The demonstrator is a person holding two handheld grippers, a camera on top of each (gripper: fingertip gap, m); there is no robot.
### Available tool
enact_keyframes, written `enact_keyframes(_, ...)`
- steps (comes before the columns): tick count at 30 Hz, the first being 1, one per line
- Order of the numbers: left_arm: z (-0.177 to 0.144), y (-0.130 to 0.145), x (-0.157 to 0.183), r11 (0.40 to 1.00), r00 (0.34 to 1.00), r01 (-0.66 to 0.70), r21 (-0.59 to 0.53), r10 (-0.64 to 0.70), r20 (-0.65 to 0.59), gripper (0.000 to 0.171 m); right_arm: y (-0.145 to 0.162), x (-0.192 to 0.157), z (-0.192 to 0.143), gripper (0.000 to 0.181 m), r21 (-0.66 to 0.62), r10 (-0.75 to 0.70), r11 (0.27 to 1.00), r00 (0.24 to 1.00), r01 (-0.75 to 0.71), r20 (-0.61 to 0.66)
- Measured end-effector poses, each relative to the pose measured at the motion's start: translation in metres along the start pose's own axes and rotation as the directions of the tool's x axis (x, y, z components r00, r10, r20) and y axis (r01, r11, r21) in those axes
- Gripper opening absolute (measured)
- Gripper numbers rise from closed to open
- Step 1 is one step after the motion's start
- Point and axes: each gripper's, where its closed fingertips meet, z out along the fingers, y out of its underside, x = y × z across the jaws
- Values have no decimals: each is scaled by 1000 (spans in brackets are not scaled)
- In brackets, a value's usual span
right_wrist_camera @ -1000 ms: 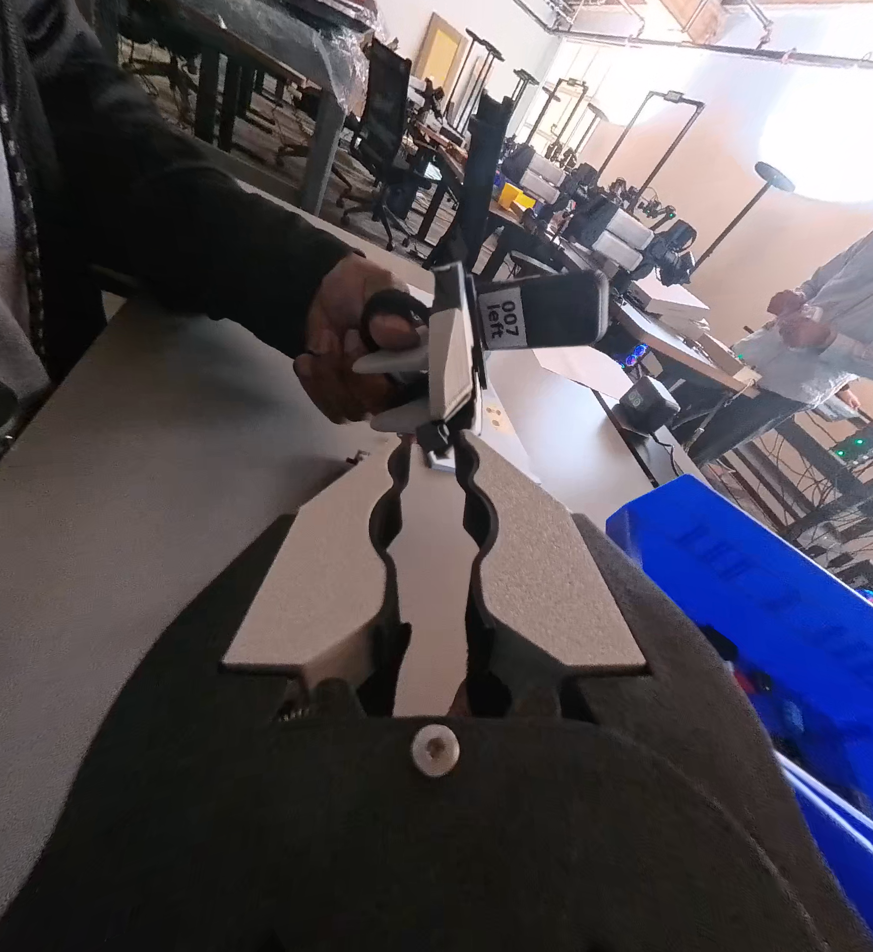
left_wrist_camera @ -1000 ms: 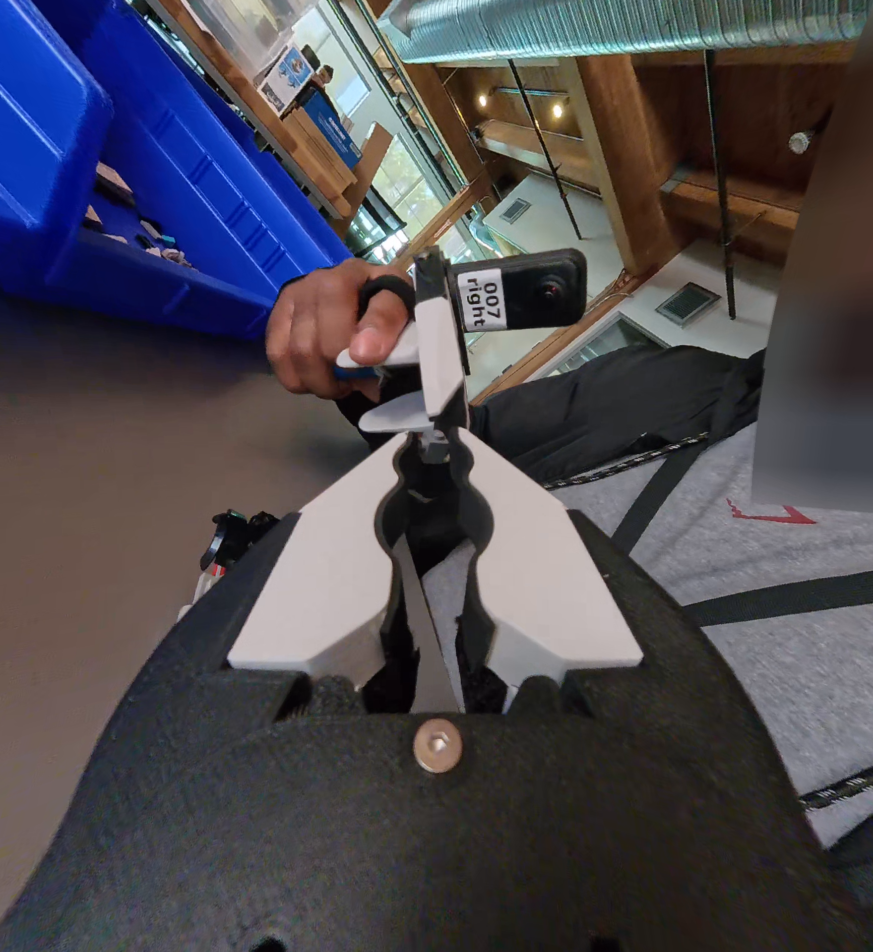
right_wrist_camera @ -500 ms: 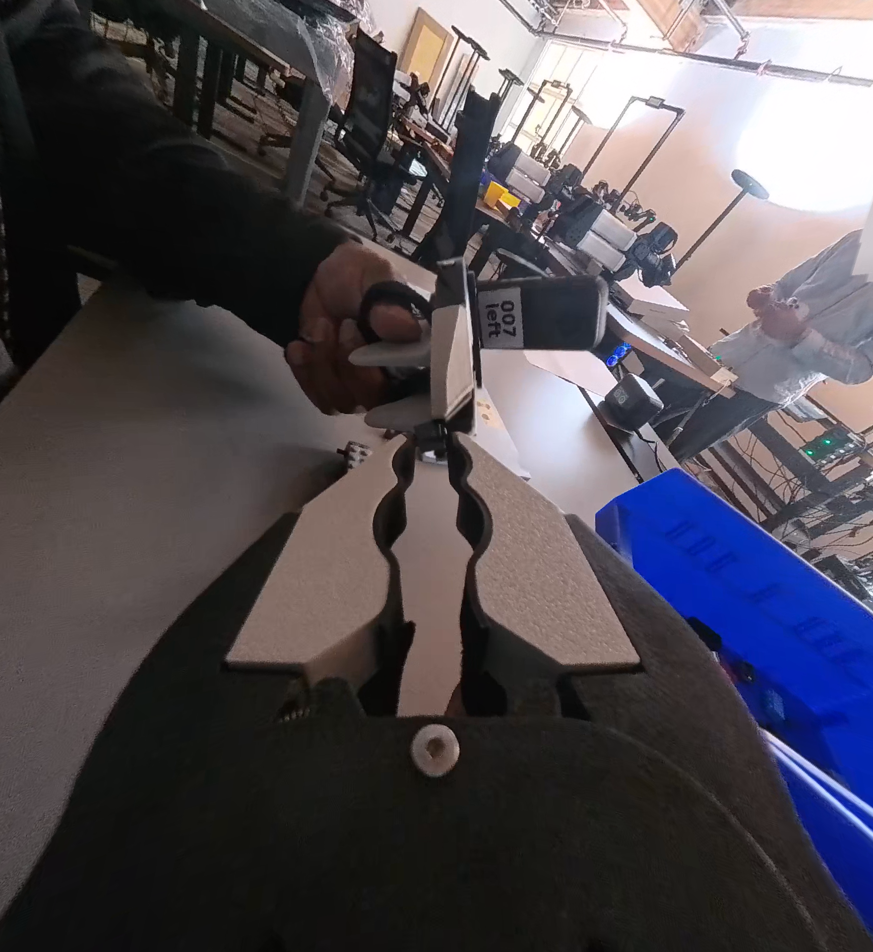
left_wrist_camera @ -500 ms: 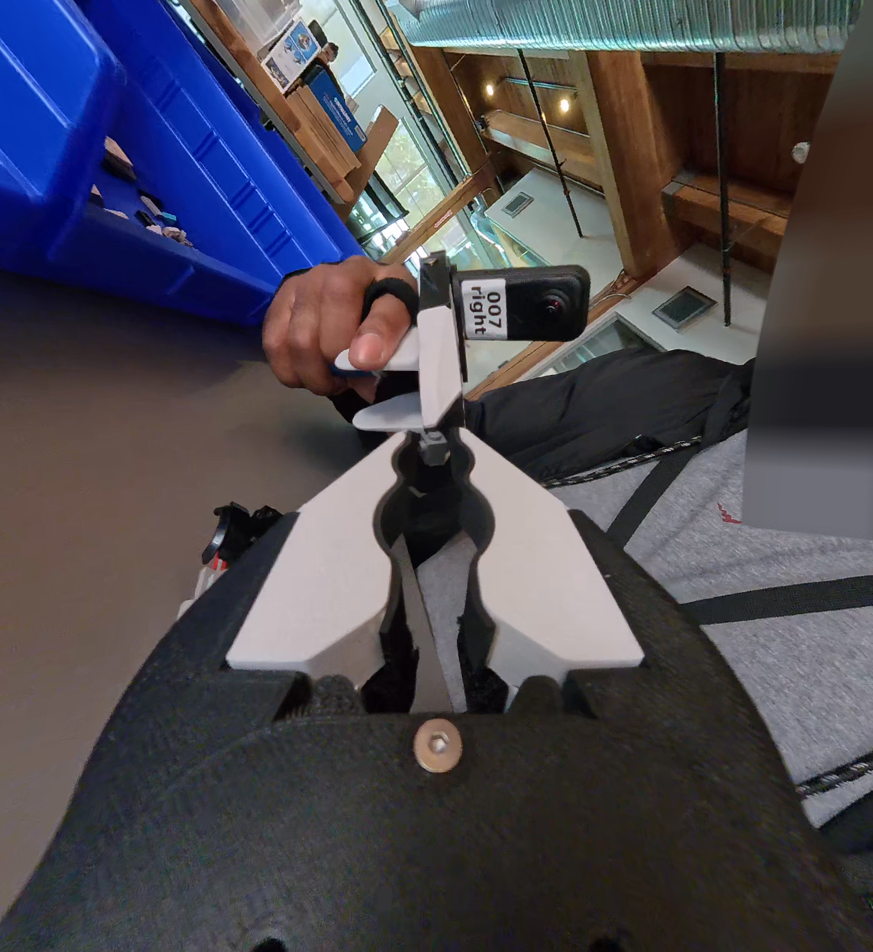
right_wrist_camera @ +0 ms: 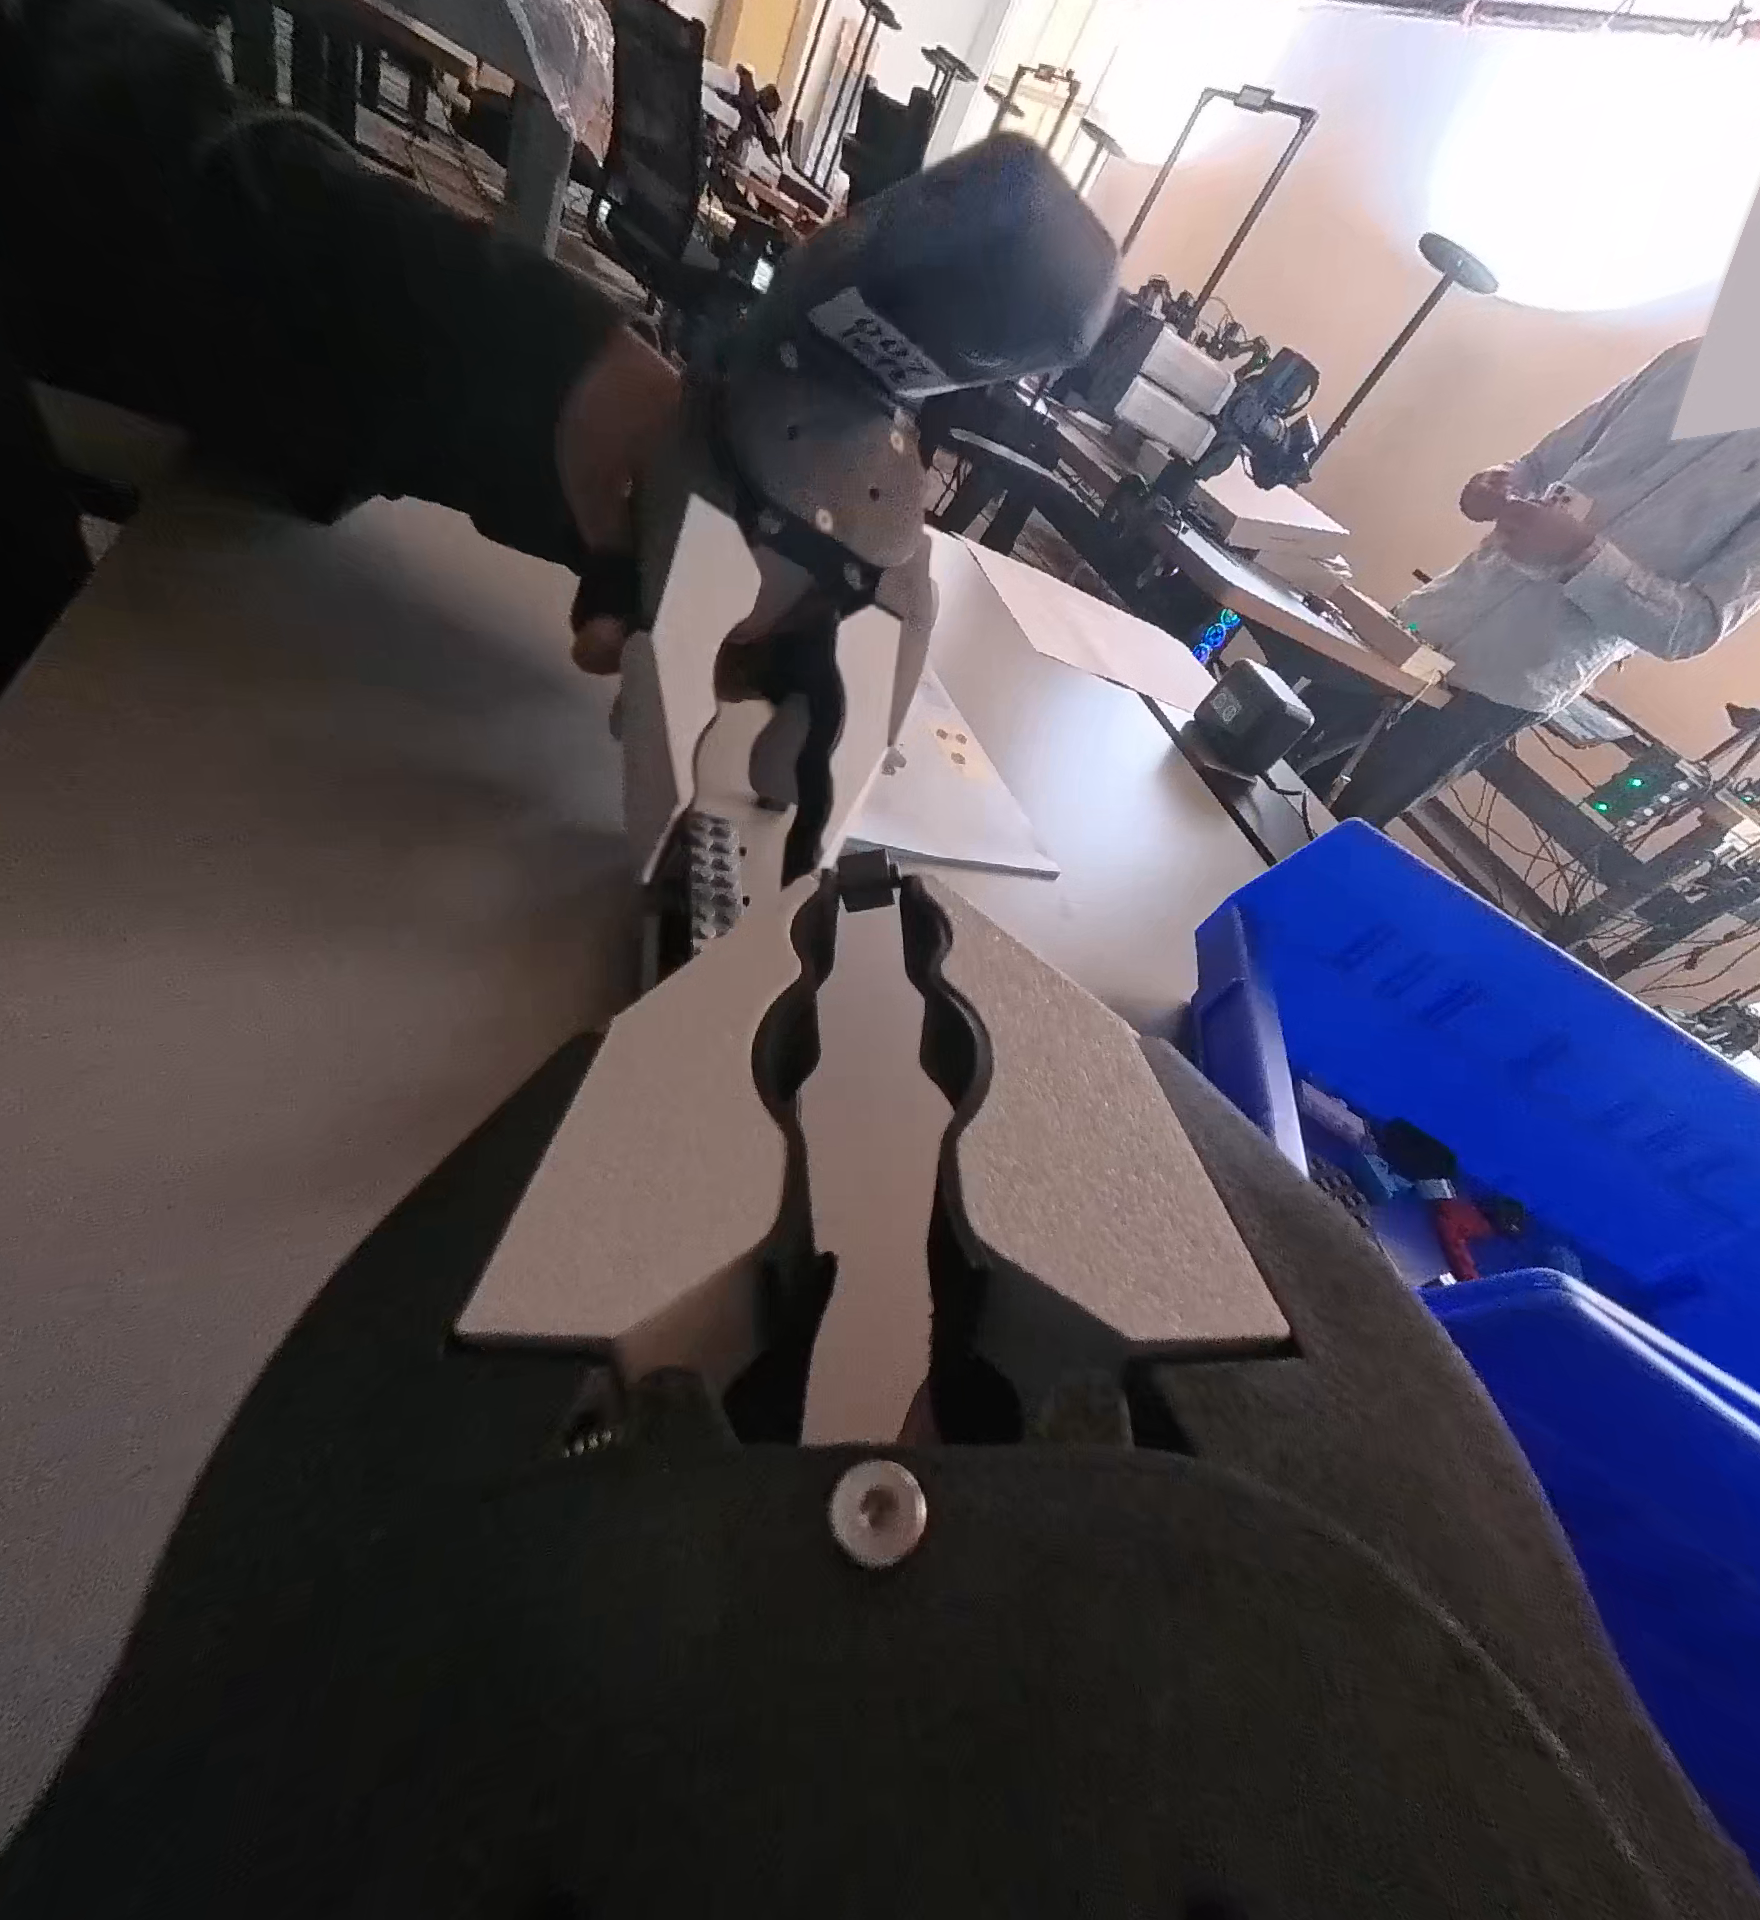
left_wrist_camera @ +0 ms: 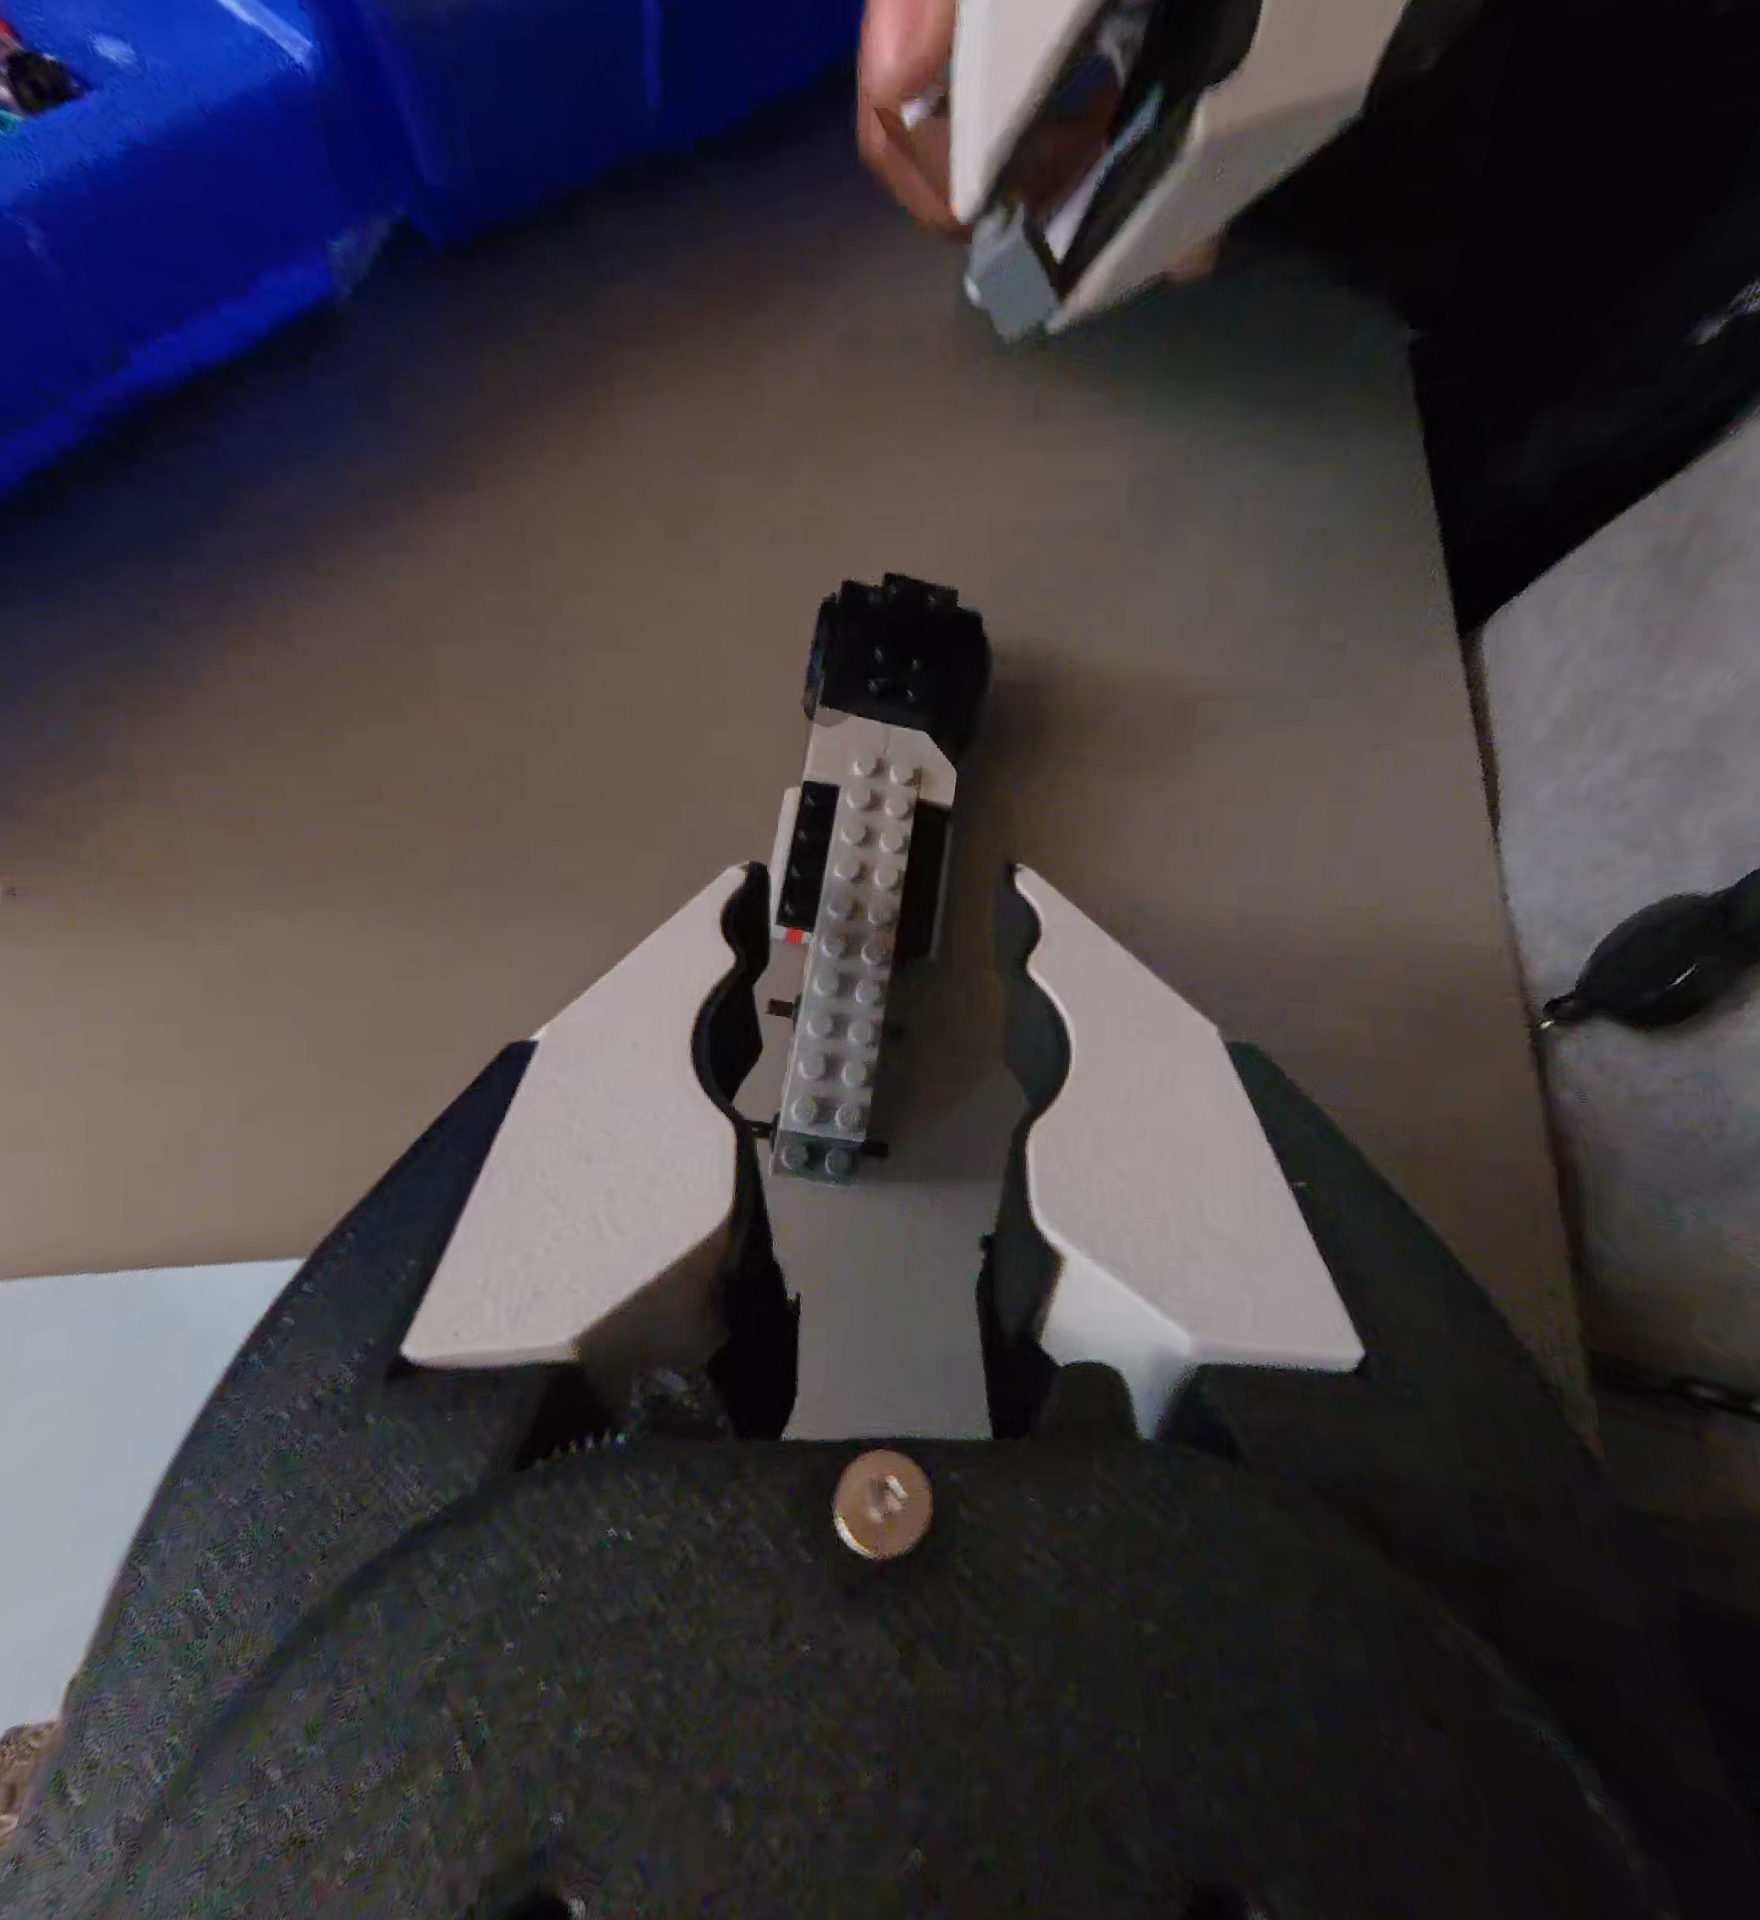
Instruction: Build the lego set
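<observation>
A lego build [left_wrist_camera: 860,935] lies on the grey table: a long grey studded plate on top, white sides, a black block at its far end. My left gripper [left_wrist_camera: 881,878] is open and points down at it, one finger on each side of the plate, not touching. My right gripper [right_wrist_camera: 868,894] is shut on a small dark grey brick [right_wrist_camera: 865,883] and is held above the table. In the left wrist view the right gripper [left_wrist_camera: 1021,301] and its brick [left_wrist_camera: 1006,281] show, blurred, at the top. In the right wrist view the left gripper [right_wrist_camera: 741,862] stands over the build [right_wrist_camera: 710,883].
Blue bins with loose pieces stand along the table's edge [left_wrist_camera: 128,208] [right_wrist_camera: 1582,1091]. A white sheet [right_wrist_camera: 959,810] lies beyond the build and shows at lower left in the left wrist view [left_wrist_camera: 76,1455]. A small black device [right_wrist_camera: 1250,717] sits farther back. A person [right_wrist_camera: 1634,540] stands at the far right. Spacing between my two grippers at the tips: around 9 cm.
My left gripper has swung away from the right gripper down to the table and opened around the build. The right gripper keeps hold of the small grey brick.
</observation>
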Motion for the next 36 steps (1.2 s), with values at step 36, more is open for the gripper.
enact_keyframes(36,2,-24,8,993,997,35,112,-27,-77,41,21,-12,11,15,-100,-92,991,995,94,28)
